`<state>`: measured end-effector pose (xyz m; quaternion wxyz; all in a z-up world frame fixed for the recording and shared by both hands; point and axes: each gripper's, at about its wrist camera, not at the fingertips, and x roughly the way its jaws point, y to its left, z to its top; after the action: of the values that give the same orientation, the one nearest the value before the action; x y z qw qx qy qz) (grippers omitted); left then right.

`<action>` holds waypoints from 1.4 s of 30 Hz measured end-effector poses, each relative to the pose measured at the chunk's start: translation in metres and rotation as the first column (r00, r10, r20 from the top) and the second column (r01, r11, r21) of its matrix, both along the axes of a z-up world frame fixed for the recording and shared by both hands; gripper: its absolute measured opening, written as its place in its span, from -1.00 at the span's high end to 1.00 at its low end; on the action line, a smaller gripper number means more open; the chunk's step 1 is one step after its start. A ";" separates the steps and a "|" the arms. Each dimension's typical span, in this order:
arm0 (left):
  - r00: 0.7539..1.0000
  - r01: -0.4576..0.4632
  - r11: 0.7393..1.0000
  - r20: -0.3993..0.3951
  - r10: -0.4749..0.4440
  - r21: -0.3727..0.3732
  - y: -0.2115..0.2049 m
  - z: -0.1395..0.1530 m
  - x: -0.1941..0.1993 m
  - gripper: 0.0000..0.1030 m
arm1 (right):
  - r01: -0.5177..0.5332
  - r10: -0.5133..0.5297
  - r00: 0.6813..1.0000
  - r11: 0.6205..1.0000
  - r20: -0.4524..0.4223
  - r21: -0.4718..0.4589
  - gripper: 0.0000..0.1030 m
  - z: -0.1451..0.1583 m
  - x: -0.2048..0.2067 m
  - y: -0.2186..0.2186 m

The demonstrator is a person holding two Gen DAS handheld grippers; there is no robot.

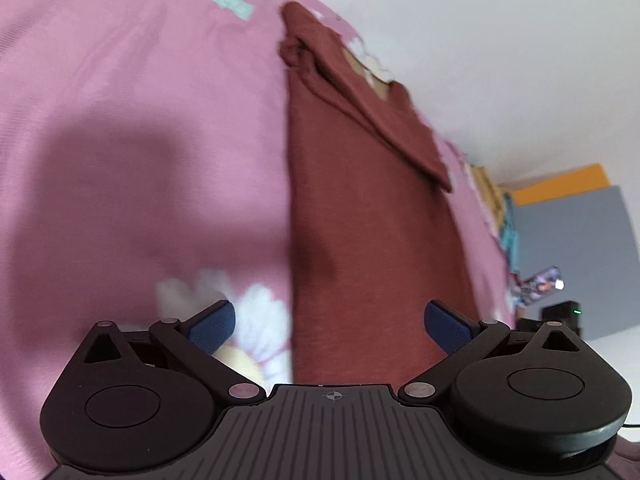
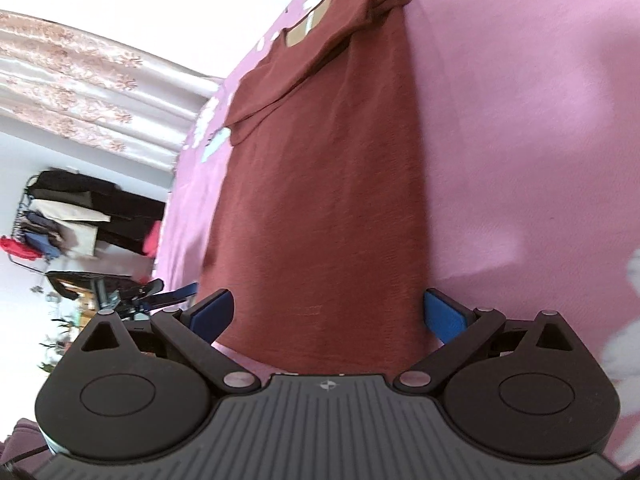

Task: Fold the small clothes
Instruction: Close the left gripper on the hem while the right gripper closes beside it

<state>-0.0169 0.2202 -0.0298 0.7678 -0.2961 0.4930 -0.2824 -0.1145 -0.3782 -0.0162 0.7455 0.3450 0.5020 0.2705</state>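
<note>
Pink flowered bedsheet (image 1: 120, 140), spread flat, fills most of both views. Brown-red shirt (image 2: 328, 200), folded into a long strip with a sleeve laid across its far end, lies on the sheet running toward 12 o'clock. Left tool (image 1: 328, 326) and right tool (image 2: 328, 314): blue pads spread wide, holding nothing, at the strip's near end.

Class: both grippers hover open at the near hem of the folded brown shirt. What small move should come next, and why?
Probably lower both and close on the near hem corners. The left gripper and right gripper are open, holding nothing, and the rust-brown knit shirt lies as a long strip on the pink floral bedsheet, sides already folded in.
</note>
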 end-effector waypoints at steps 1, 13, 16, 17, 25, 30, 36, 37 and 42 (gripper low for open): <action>1.000 0.012 1.000 -0.004 -0.012 -0.013 -0.003 -0.002 0.001 -1.00 | 0.000 0.000 1.000 1.000 0.000 0.006 -0.96 0.000 0.000 0.001; 0.994 0.106 0.980 0.026 -0.103 -0.167 -0.040 -0.017 0.015 -1.00 | 0.016 -0.016 1.000 0.991 -0.003 0.135 -0.96 -0.011 0.004 0.004; 0.993 0.121 0.976 0.028 -0.118 -0.181 -0.044 -0.016 0.013 -1.00 | 0.000 0.000 1.000 0.993 0.001 0.119 -0.94 -0.009 0.002 0.005; 0.990 0.138 0.974 0.029 -0.135 -0.182 -0.044 -0.015 0.009 -1.00 | -0.008 0.008 1.000 0.993 -0.002 0.118 -0.92 -0.009 0.000 0.004; 0.975 0.221 0.953 0.085 -0.207 -0.209 -0.058 -0.017 0.003 -1.00 | -0.092 0.092 0.996 0.991 0.008 0.096 -0.91 -0.008 0.011 0.021; 0.980 0.194 0.947 0.085 -0.178 -0.256 -0.059 -0.023 0.010 -1.00 | -0.088 0.087 0.996 0.996 0.019 0.017 -0.63 -0.005 0.011 0.025; 0.991 0.129 0.969 0.057 -0.119 -0.210 -0.051 -0.029 0.006 -1.00 | -0.049 0.050 0.999 0.995 0.012 -0.091 0.48 -0.007 -0.001 0.009; 0.993 0.118 0.970 0.052 -0.109 -0.213 -0.049 -0.030 0.007 -1.00 | -0.047 0.049 0.999 0.994 0.013 -0.101 0.57 -0.006 -0.002 0.008; 0.993 0.091 0.970 0.100 -0.070 -0.224 -0.048 -0.018 0.008 -0.66 | -0.045 0.054 0.994 0.995 0.099 -0.083 0.81 0.012 -0.002 0.011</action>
<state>-0.0092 0.1722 -0.0476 0.7384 -0.3488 0.4333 -0.3811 -0.1166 -0.3670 -0.0047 0.7763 0.2879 0.4827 0.2854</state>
